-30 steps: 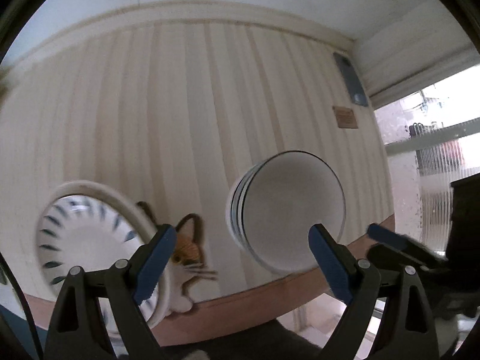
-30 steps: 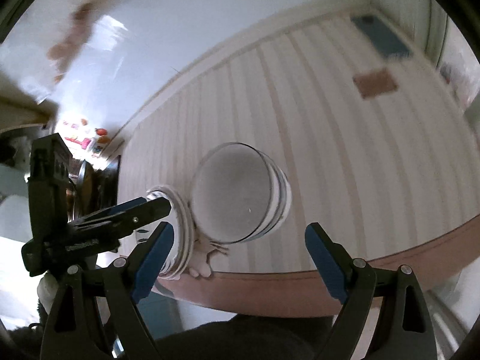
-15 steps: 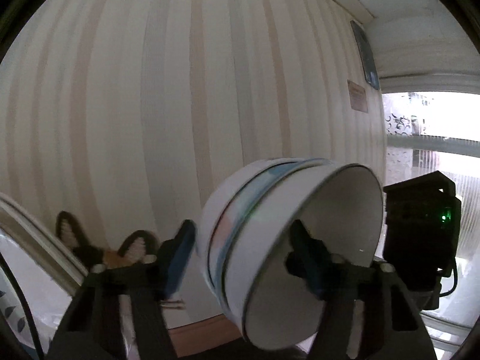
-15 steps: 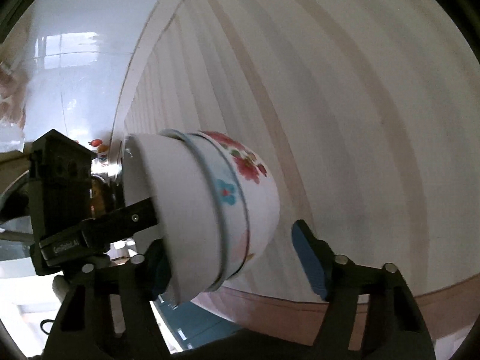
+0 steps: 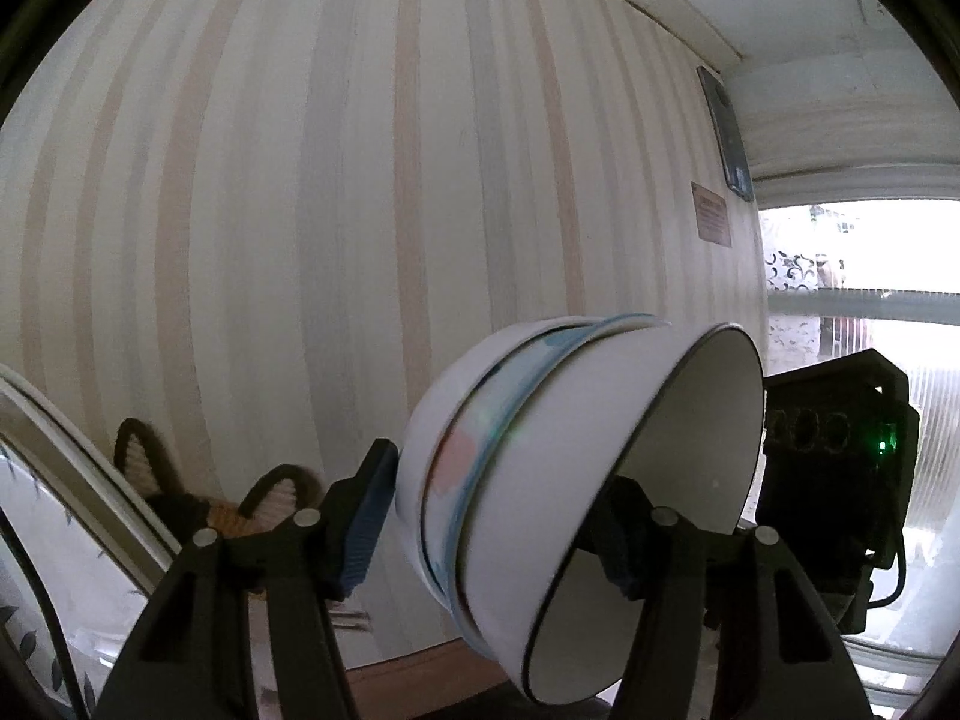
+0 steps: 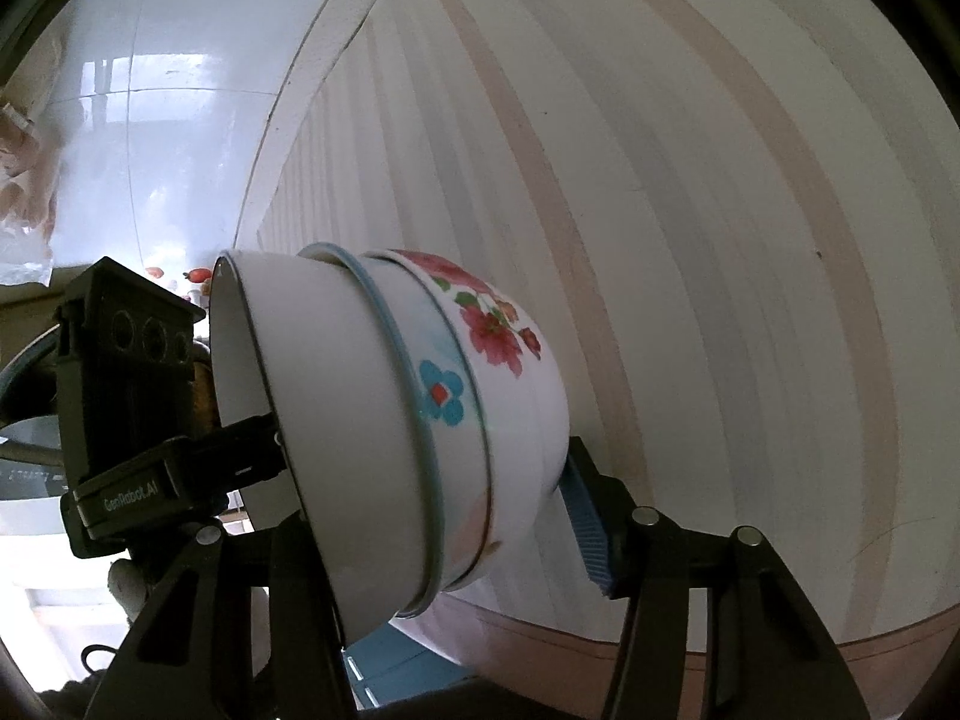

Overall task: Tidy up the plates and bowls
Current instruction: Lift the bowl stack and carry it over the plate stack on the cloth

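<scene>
Right now both my grippers are closing on the nested bowl stack [image 5: 576, 480] at frame centre — left gripper [image 5: 498, 516] and right gripper [image 6: 432, 510] clamp opposite sides, sharing its weight — tilted, rims facing sideways

Hidden behind the stacked bowls [image 5: 540, 480]: most of the cat-shaped piece [image 5: 198, 498], only its ears showing. Cut off at the left edge: the leaf-patterned plate [image 5: 54, 516]. Blurred past reading: the small wall notice [image 5: 711, 213].
</scene>
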A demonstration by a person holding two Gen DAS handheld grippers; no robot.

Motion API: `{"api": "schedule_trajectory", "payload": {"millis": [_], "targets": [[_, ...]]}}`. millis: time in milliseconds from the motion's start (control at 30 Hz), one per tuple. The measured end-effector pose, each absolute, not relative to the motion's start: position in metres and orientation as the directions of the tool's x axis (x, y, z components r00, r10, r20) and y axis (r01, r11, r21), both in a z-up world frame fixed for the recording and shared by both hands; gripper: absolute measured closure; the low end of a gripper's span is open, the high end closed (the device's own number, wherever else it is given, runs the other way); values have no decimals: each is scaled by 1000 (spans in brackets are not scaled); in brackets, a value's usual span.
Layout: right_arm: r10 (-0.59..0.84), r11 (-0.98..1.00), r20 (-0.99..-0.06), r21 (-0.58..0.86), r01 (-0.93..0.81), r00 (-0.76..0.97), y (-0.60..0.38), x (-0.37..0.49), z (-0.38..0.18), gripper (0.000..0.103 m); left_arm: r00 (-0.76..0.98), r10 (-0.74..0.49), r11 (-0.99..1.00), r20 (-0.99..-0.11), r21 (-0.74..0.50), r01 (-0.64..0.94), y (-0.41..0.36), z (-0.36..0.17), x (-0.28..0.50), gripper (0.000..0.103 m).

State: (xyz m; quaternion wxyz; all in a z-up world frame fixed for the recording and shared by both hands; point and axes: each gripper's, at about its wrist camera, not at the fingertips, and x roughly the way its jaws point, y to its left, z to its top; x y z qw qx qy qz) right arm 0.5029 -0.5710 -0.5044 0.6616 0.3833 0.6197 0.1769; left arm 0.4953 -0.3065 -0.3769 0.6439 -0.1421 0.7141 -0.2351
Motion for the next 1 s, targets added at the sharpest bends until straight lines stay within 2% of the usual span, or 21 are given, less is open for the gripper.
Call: {"api": "schedule_trajectory", "payload": {"millis": [533,1000], "targets": [[700,685,-696,718,126,158,-553,518,-465,46,-59,-499,860,-865,-502,95,-293,-340,498,45],[720,693,-693,719,-47,28,-463,541,-430,47,62,-496,866,-866,-499,-43,-192,-311,483,45]]}}
